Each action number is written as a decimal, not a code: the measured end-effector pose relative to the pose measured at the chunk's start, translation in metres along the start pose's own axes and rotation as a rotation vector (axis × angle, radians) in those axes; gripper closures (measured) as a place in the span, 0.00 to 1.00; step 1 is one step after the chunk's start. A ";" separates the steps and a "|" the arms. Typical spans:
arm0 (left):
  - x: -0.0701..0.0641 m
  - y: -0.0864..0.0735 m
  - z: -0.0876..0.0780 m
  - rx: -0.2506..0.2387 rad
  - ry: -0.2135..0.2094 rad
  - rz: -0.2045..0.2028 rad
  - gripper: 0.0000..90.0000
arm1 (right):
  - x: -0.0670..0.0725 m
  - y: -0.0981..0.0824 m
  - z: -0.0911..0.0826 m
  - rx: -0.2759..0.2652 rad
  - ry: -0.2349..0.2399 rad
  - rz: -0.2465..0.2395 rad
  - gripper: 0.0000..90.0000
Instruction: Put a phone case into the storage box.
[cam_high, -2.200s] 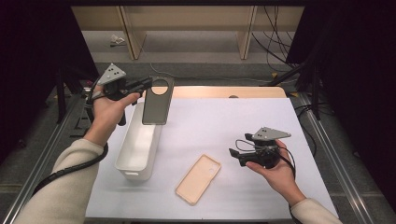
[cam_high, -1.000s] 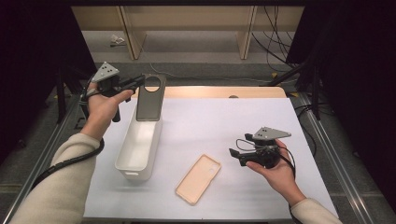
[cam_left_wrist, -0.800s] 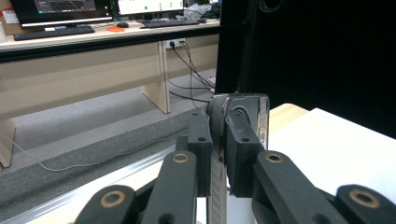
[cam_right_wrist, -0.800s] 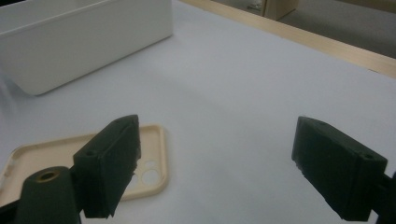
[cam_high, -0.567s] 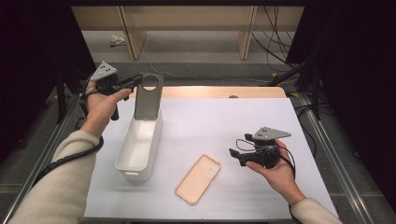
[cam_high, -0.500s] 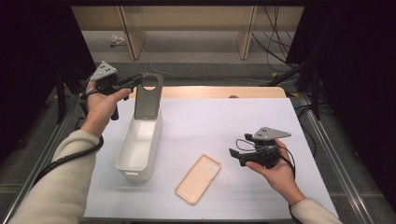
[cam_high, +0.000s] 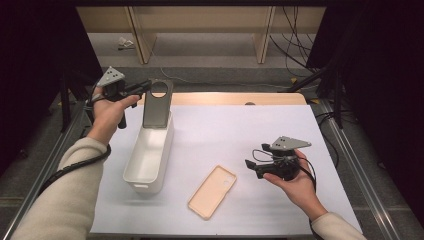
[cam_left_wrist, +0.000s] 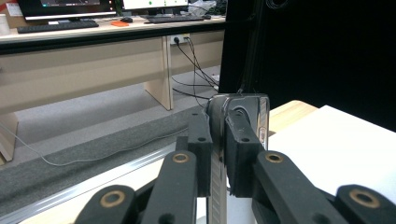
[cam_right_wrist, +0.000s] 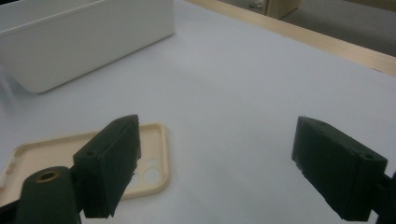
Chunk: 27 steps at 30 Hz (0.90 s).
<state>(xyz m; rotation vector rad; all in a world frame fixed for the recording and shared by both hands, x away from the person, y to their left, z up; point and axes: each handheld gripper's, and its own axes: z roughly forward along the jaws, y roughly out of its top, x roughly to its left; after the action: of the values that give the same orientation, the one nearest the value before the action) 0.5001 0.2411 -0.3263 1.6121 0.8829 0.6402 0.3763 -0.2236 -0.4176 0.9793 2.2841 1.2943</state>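
The left tool (cam_high: 142, 89), in the high view, is clamped on the top edge of a dark phone case (cam_high: 157, 104), which it holds upright over the far end of a white bin (cam_high: 150, 156); the case's lower edge dips behind the bin's rim, so whether it touches the inside cannot be told. The left hand (cam_high: 109, 112) is raised at the far left, forearm running in from the bottom corner. The right tool (cam_high: 250, 165) rests in the right hand (cam_high: 295, 177) low over the white surface (cam_high: 280, 125), pointing left toward a beige phone case (cam_high: 212, 191) lying flat, apart from it. Beyond the surface are wooden desk legs and cables on a grey floor. In the left gripper view, the tool (cam_left_wrist: 218, 140) pinches the dark case (cam_left_wrist: 243, 109) edge-on; the case's lower part is hidden by the jaws. A desk with monitors stands behind. In the right gripper view, the tool (cam_right_wrist: 215, 163) stands wide apart with nothing between; the beige case (cam_right_wrist: 84, 154) lies partly behind one jaw, and the bin (cam_right_wrist: 88, 37) is cut off at the top.
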 end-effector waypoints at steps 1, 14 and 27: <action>0.001 -0.001 0.001 0.002 0.003 0.001 0.91 | 0.000 0.000 0.000 0.000 0.001 0.000 0.18; 0.008 -0.008 0.005 0.020 0.014 -0.006 0.91 | 0.000 0.000 0.001 0.002 0.003 0.002 0.18; 0.013 -0.017 0.012 0.037 0.016 -0.015 0.91 | 0.000 -0.001 0.002 0.004 0.009 0.003 0.18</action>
<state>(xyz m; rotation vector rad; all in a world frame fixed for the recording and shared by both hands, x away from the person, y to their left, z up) 0.5133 0.2461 -0.3464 1.6333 0.9225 0.6303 0.3771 -0.2226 -0.4193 0.9811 2.2935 1.2977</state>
